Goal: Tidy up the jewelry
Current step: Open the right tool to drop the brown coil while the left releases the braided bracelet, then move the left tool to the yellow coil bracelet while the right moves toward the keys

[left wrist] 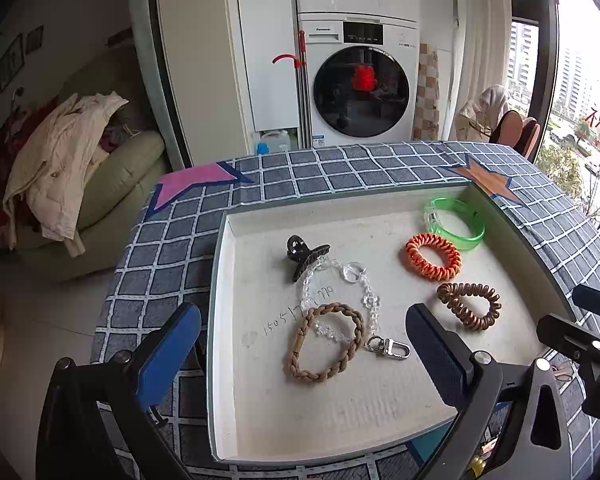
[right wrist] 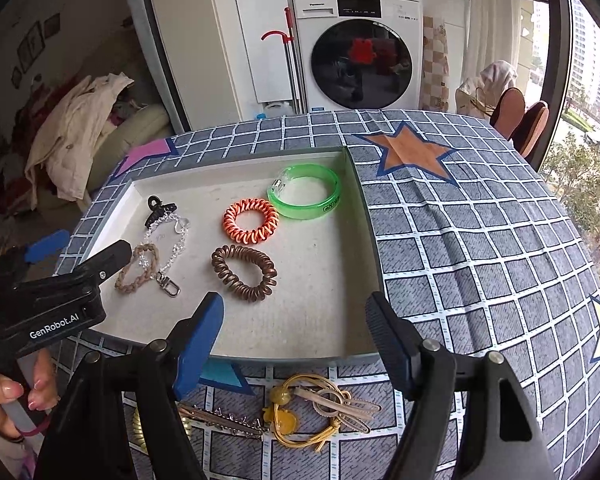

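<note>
A shallow white tray (left wrist: 236,420) (right wrist: 356,208) holds a green bangle (left wrist: 456,222) (right wrist: 306,192), an orange coil tie (left wrist: 432,257) (right wrist: 250,222), a brown coil tie (left wrist: 470,305) (right wrist: 244,274), a black claw clip (left wrist: 302,254) (right wrist: 158,210), a clear bead chain (left wrist: 364,300) (right wrist: 172,248) and a tan braided band (left wrist: 324,342) (right wrist: 136,268). My left gripper (left wrist: 304,354) is open and empty above the braided band. My right gripper (right wrist: 294,344) is open and empty over the tray's near edge. Loose pieces lie on the cloth in front: a yellow cord tie (right wrist: 300,412), tan hair clips (right wrist: 340,404) and a bar clip (right wrist: 224,420).
The table wears a grey checked cloth (right wrist: 480,260) with star patches. Behind it stand a washing machine (right wrist: 360,52), a sofa piled with clothes (left wrist: 72,172) and a window at the right. The left gripper's body (right wrist: 52,300) shows at the left of the right wrist view.
</note>
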`<state>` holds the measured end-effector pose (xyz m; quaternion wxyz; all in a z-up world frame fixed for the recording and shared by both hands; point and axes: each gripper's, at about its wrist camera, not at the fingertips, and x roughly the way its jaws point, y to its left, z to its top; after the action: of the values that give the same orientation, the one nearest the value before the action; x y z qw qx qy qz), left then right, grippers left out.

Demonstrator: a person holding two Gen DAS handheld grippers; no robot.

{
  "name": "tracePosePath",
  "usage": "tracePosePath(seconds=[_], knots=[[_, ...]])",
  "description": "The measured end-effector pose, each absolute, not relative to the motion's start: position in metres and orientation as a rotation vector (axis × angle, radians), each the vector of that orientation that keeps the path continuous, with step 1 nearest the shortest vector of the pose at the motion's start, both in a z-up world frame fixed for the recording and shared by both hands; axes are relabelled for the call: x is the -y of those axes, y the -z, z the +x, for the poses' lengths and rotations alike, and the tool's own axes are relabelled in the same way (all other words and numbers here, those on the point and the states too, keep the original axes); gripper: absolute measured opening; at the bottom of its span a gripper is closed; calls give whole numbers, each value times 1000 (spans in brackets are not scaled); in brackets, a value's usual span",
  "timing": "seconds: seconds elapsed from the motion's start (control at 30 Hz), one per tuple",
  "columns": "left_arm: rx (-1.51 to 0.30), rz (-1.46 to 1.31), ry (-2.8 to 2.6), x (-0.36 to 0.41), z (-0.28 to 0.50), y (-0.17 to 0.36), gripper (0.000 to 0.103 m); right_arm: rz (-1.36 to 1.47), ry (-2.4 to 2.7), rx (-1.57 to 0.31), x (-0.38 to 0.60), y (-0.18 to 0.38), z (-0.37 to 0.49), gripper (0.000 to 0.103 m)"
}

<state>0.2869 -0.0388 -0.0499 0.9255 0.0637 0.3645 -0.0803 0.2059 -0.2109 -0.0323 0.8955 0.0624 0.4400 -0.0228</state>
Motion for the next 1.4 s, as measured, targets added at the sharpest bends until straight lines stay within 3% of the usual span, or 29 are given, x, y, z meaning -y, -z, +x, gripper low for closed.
tracePosePath(seconds=[0.27,0.77,1.4], knots=[[-723,111,164,28,250,44,103,128,27,-902,205,32,191,89],[-845,1,191,11,192,71,103,227,30,-840,223,30,149,90],[-944,45,159,10,167,99,103,182,92,-1028,243,64,119,90]])
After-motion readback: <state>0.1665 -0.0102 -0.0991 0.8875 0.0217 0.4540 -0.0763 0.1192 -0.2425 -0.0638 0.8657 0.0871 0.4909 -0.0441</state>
